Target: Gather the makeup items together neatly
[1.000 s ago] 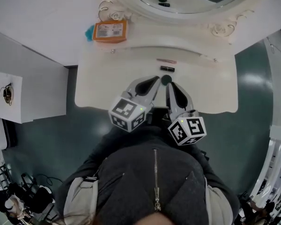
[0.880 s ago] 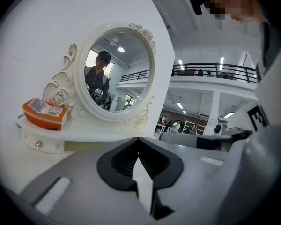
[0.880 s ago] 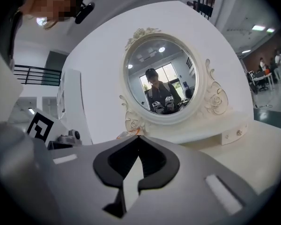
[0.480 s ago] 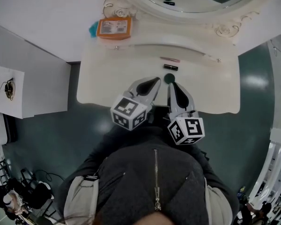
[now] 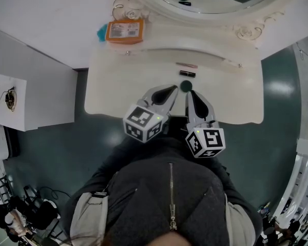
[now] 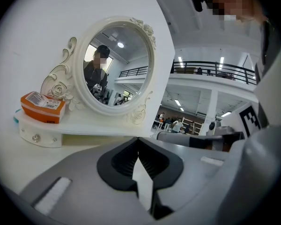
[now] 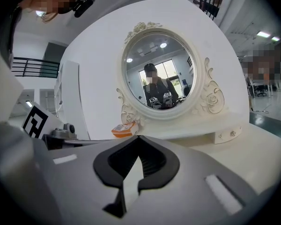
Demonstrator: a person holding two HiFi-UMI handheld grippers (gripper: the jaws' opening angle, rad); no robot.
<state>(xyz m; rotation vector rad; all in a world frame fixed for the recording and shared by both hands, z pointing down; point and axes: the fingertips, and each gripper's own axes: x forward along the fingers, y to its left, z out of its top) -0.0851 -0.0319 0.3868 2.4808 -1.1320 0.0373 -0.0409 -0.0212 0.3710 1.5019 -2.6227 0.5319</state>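
Observation:
On the white vanity table (image 5: 118, 94) a small dark round compact (image 5: 185, 86) lies just ahead of both gripper tips. Behind it lie a short black lipstick tube (image 5: 187, 74) and a thin pink stick (image 5: 186, 65). An orange box (image 5: 124, 31) sits on the raised shelf at the back left; it also shows as the orange box (image 6: 43, 107) and the orange box (image 7: 124, 130). My left gripper (image 5: 173, 88) (image 6: 138, 138) is shut and empty, to the left of the compact. My right gripper (image 5: 189, 92) (image 7: 138, 137) is shut and empty, close beside the compact's near edge.
An oval mirror (image 5: 205, 1) in an ornate white frame stands at the back of the table, with a shelf with small drawer knobs (image 6: 35, 137) below it. The table's front edge (image 5: 143, 118) runs under my grippers. White wall panels and teal floor (image 5: 51, 152) lie to the left.
Both grippers stay shut and nearly still beside the compact. The head view has shifted slightly, so the table sits a little lower in the picture.

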